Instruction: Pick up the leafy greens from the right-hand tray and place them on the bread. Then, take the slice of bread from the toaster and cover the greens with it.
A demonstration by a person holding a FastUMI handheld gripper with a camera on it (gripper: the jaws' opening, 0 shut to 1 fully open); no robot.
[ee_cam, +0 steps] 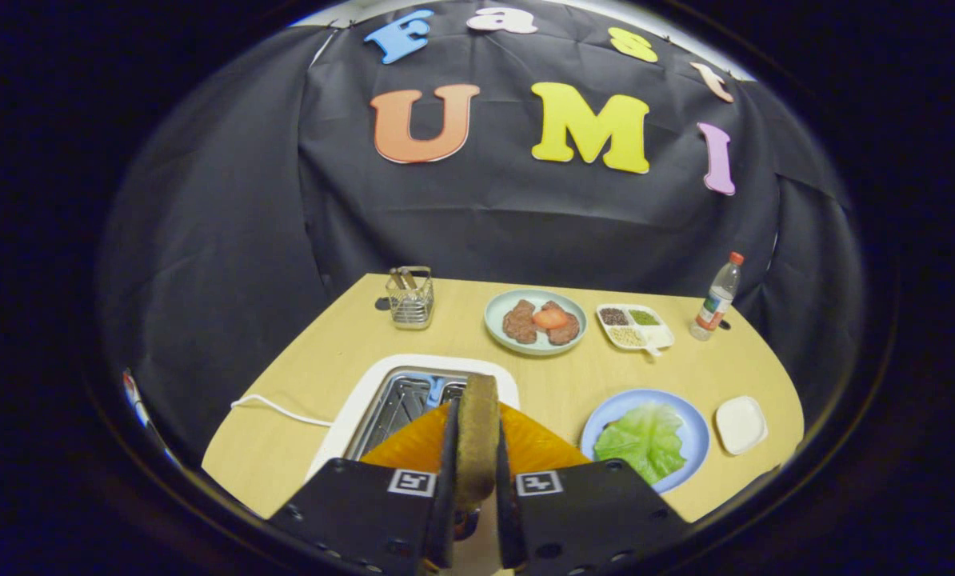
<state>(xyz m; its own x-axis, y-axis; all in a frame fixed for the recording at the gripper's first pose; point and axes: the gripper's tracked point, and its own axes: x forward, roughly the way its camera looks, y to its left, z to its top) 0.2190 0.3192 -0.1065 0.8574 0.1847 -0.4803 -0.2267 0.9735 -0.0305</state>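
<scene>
Brown and coarse-crusted, the slice of bread (476, 436) stands on edge between our gripper (475, 480) fingers, which press on its two flat faces and hold it upright, its rounded top rising just above the toaster (413, 400). The toaster is white with rounded corners, and its slots show ribbed, shiny metal just ahead of the fingers. A thin white cord (273, 408) trails from it across the pale, smooth wooden table (541, 376). Beside the fingers, on the side away from the cord, we see a round light-blue plate (689, 424) carrying the leafy greens (644, 438), a crinkled, veined green leaf lying flat; whether bread lies beneath it we cannot tell. Next to that plate sits a small white square dish (740, 424) with soft corners. Beyond, a round pale-green plate (497, 320) holds two rough brown patties with a red slice on top, a white divided tray (663, 336) holds grainy seasonings, a wire basket (410, 300) stands near the wall, and a clear plastic bottle (717, 298) with a red cap stands upright.
</scene>
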